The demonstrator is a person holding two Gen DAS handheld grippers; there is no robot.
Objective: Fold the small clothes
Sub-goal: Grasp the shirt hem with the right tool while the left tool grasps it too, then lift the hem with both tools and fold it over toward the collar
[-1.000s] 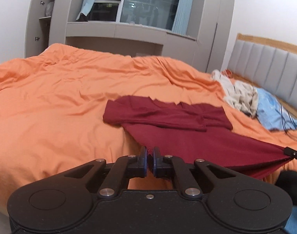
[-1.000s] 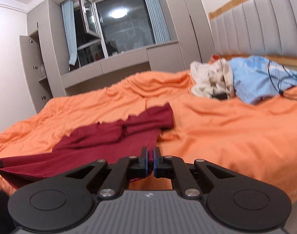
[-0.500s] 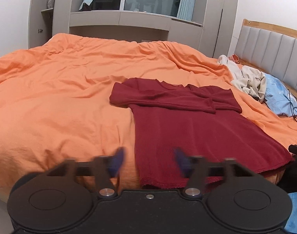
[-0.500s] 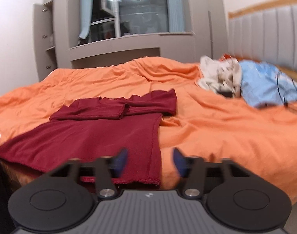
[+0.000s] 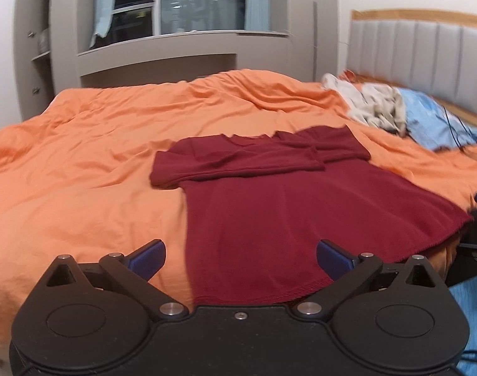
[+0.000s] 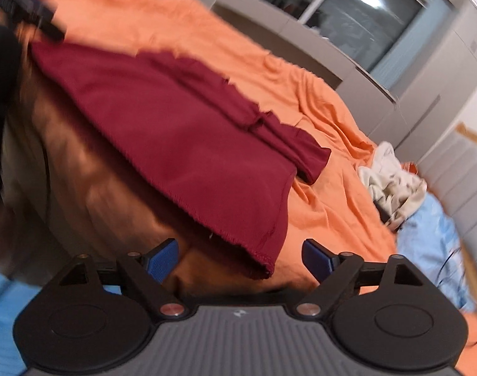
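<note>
the left claw [image 5: 240, 258] is released, its blue pads [image 5: 147, 257] spread wide and level, hovering just short of the near hem of the dark red garment [image 5: 288, 200] with the left corner of that hem lying between the pads but not gripped. the right claw [image 6: 240, 258] is likewise released, pads [image 6: 163, 258] set wide apart, and its view is rolled hard over so the bed runs on a slant; it sits low by the bed's edge, just below the garment's right hem corner, which droops over the edge toward the gap between the pads without touching them. the dark red garment lies flat on the orange bedspread [image 5: 81, 169], body spread toward the near edge, both sleeves folded in across the chest so they overlap near the neckline. the bedspread is rumpled in soft ridges and covers the whole bed. toward the head of the bed, well apart from the garment, a heap of cream clothes [image 5: 376, 106] sits touching a light blue cloth [image 5: 432, 122] with a thin dark cable over it. behind that stands a grey padded headboard [image 5: 426, 53] with a wooden top rail. the far wall holds grey built-in cabinets [image 5: 182, 53] around a dark window [image 5: 200, 3] with pale blue curtains, a ceiling light reflected in the glass.
</note>
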